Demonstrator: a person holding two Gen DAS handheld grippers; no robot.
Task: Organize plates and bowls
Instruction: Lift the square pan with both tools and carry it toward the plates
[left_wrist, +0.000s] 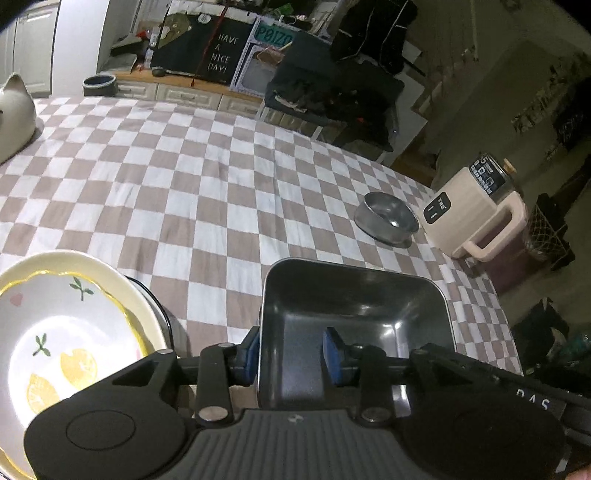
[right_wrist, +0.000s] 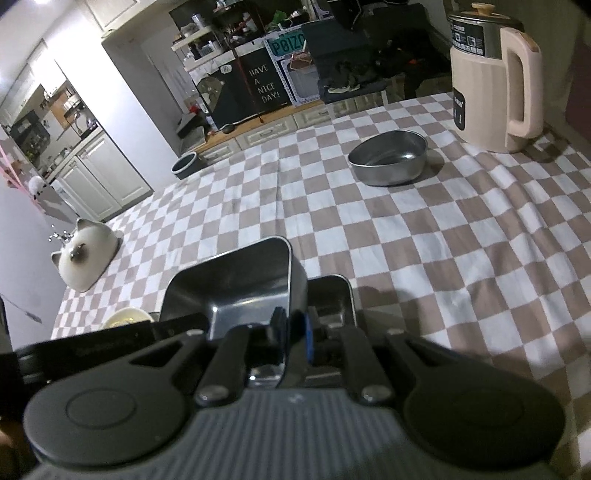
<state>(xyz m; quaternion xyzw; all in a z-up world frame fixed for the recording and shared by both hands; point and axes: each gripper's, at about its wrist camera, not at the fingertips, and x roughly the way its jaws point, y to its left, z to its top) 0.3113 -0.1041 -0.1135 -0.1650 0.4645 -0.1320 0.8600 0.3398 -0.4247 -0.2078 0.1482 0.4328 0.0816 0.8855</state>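
Note:
A square metal dish (left_wrist: 354, 306) (right_wrist: 236, 280) sits low over the checkered tablecloth (left_wrist: 184, 192). My left gripper (left_wrist: 290, 358) is open and straddles its left wall: one blue pad is outside, the other stands inside, apart from the wall. My right gripper (right_wrist: 291, 328) is shut on the dish's right wall. A second square dish (right_wrist: 338, 291) shows just right of and behind the first; whether the first rests in it I cannot tell. A lemon-pattern plate (left_wrist: 66, 332) tops a stack with a cream plate (left_wrist: 122, 280) to the left. A round steel bowl (left_wrist: 388, 218) (right_wrist: 388, 157) stands farther off.
A pink electric kettle (left_wrist: 476, 214) (right_wrist: 491, 85) stands by the table's far right edge beyond the steel bowl. A cat-shaped ceramic piece (left_wrist: 14, 110) (right_wrist: 86, 254) sits at the far left edge. Cabinets and clutter lie past the table.

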